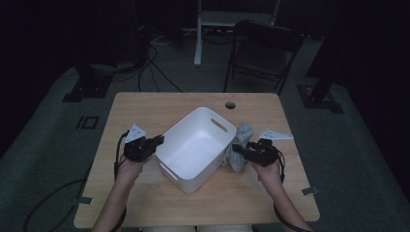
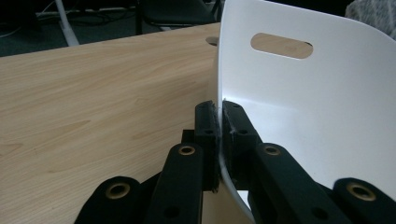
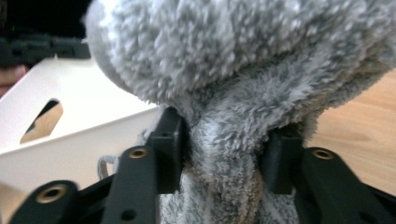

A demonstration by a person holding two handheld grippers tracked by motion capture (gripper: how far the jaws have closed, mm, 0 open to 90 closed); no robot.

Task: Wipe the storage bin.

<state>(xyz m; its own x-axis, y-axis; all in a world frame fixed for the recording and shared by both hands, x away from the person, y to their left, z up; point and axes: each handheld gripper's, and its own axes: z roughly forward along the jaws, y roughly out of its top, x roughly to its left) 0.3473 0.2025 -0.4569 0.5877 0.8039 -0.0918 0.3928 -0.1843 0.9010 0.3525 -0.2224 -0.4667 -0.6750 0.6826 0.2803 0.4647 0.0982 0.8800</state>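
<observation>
A white plastic bin [image 1: 193,145] with slot handles sits tilted in the middle of the wooden table [image 1: 145,108]. My left gripper [image 1: 158,140] is at its left rim. In the left gripper view the jaws [image 2: 218,121] are shut on the thin white wall [image 2: 303,102], one pad on each side. A fluffy grey cloth [image 1: 244,133] hangs just outside the bin's right wall. My right gripper [image 1: 237,149] holds it there. In the right gripper view both pads [image 3: 226,144] press into a pinched neck of the cloth [image 3: 233,56], with the bin [image 3: 84,135] behind it.
A round cable hole [image 1: 230,105] is in the table near its far edge. A dark folding chair [image 1: 263,48] and a white stand leg [image 1: 198,34] are on the floor beyond the table. Cables run across the floor at the left.
</observation>
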